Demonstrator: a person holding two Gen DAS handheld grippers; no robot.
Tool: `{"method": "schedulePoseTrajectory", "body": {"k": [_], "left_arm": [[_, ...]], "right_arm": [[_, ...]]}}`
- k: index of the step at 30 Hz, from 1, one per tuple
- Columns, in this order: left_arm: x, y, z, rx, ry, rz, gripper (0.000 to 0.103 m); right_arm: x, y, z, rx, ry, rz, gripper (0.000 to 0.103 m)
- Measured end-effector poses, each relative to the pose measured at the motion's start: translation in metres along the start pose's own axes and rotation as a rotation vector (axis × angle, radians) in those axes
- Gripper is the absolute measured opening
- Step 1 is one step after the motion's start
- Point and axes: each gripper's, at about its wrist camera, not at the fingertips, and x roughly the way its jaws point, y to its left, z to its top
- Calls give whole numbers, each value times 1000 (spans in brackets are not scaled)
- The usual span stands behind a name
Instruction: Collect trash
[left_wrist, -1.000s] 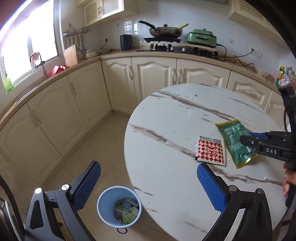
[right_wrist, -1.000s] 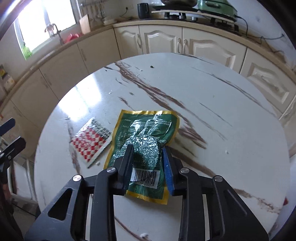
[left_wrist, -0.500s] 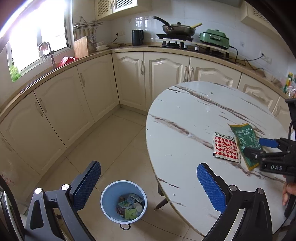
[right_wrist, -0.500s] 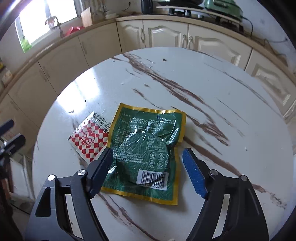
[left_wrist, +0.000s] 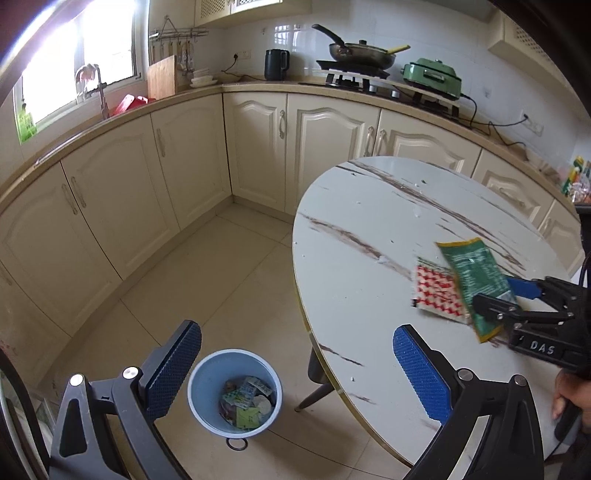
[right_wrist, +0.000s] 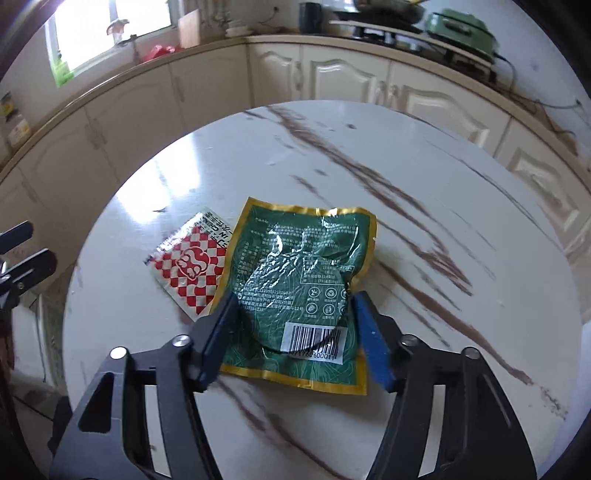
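So the right gripper is straddling the near end of the green packet, one finger on each side by the barcode. Its jaws have just been closing in from a wider spread, but from what I can see the pads aren't pinching the foil yet, so I'd call it released with the packet sitting between the fingers. The packet is lying flat on the tabletop, its left edge overlapping the red-and-white checkered sachet beside it.

The left gripper is hanging wide open with nothing in it, off the tabletop's edge and looking down at the blue bin on the floor, which is already holding a few wrappers.

My read: this is the grab step for the green packet. Next it's needing to finish the squeeze so the thin foil actually bunches between the pads, then lift without dragging the sachet along, and carry it over the tabletop edge to the bin. The sachet is looking like the next pickup.
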Motion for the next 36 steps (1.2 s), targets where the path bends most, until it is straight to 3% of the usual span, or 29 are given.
{"method": "schedulePoseTrajectory", "body": {"k": [6, 11, 16, 19, 21, 23, 26, 29, 32, 36], "left_arm": [[-1, 15, -7, -45, 28, -49, 102], [11, 35, -9, -104, 40, -75, 102], [30, 41, -7, -146, 74, -130, 101], [36, 41, -4, -153, 63, -148, 98], [39, 38, -1, -128, 61, -157, 83], [40, 35, -2, -120, 48, -154, 74], [36, 35, -2, -114, 20, -155, 42], [29, 34, -4, -86, -9, -118, 19], [22, 33, -7, -82, -16, -129, 10], [4, 14, -11, -35, -58, -132, 6]], "right_arm": [[6, 49, 9, -106, -1, 130, 57], [11, 85, 10, -183, 0, 178, 57], [12, 87, 7, -180, -10, 196, 54], [11, 76, 6, -143, -12, 238, 46], [10, 73, 7, -137, -11, 257, 44], [9, 74, 5, -137, -11, 266, 44], [10, 82, 5, -142, -19, 265, 43], [11, 83, 7, -136, -22, 273, 41], [11, 80, 8, -114, -23, 282, 40], [12, 76, 8, -88, -27, 278, 40]]}}
